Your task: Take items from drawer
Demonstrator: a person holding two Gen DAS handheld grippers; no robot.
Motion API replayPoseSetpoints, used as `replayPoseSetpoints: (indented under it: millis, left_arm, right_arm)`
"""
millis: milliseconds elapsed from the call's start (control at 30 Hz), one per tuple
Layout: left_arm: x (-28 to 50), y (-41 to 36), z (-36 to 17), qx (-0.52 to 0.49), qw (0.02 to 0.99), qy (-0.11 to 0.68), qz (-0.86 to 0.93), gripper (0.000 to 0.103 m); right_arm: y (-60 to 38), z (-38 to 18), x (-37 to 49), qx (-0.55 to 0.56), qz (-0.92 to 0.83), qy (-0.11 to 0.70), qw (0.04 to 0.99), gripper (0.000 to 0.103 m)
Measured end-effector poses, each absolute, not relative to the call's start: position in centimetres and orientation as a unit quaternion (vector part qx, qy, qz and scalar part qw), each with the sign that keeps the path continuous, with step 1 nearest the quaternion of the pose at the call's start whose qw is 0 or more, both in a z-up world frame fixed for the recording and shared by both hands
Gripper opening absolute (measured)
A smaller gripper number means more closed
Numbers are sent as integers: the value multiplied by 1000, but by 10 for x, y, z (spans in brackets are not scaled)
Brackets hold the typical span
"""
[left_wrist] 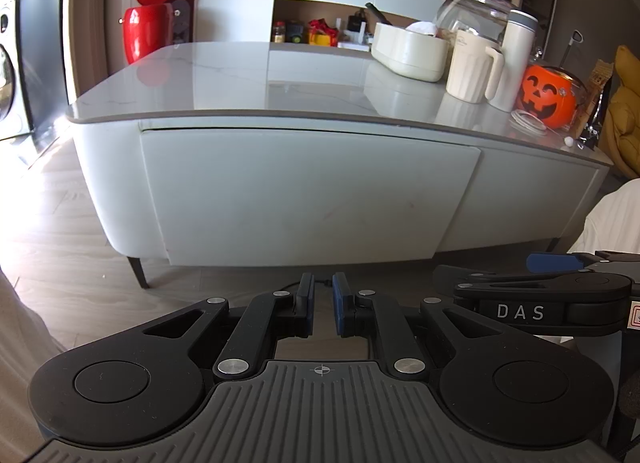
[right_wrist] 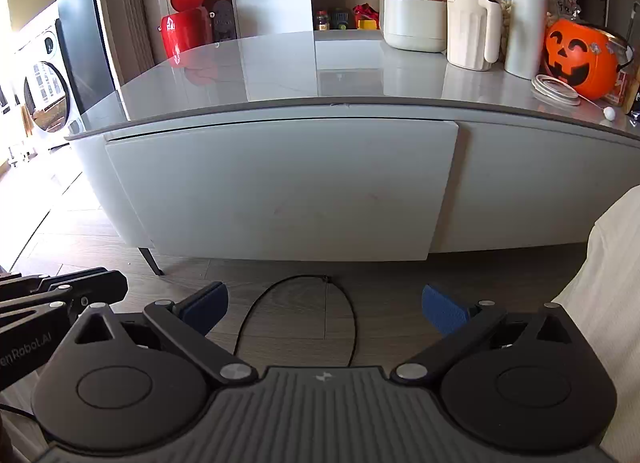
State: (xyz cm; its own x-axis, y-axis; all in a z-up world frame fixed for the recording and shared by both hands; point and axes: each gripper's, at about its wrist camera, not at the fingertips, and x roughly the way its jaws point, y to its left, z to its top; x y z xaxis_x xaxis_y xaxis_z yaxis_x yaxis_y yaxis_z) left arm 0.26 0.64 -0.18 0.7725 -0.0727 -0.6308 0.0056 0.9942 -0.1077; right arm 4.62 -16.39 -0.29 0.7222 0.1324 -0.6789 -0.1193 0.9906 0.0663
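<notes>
A low white coffee table stands ahead, with one wide drawer front (left_wrist: 308,191) (right_wrist: 280,187) on its near side. The drawer's right edge stands slightly proud of the panel beside it, and its inside is hidden. My left gripper (left_wrist: 323,295) hovers over the floor in front of the drawer's lower edge, its blue pads nearly together with nothing between them. My right gripper (right_wrist: 326,305) is beside it, also short of the drawer, jaws spread wide and empty. Each gripper shows at the edge of the other's view: the right gripper (left_wrist: 540,295) and the left gripper (right_wrist: 60,295).
On the glossy tabletop (left_wrist: 248,79), at its right, stand an orange pumpkin bucket (right_wrist: 580,59), a cream jug (right_wrist: 472,31), a tall white canister (right_wrist: 524,19) and a cream tub (right_wrist: 412,23). A black cable (right_wrist: 300,303) loops on the wood floor. White cloth (right_wrist: 608,303) lies at the right, a red bin (right_wrist: 184,31) behind.
</notes>
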Motion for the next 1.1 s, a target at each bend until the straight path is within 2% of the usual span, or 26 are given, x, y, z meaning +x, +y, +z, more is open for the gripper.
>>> replayPoseSetpoints:
  millis: [1100]
  left_arm:
    - [3, 9, -2, -51, 940, 337, -21, 12]
  right_arm:
    - [-166, -3, 46, 13, 59, 366, 928, 103]
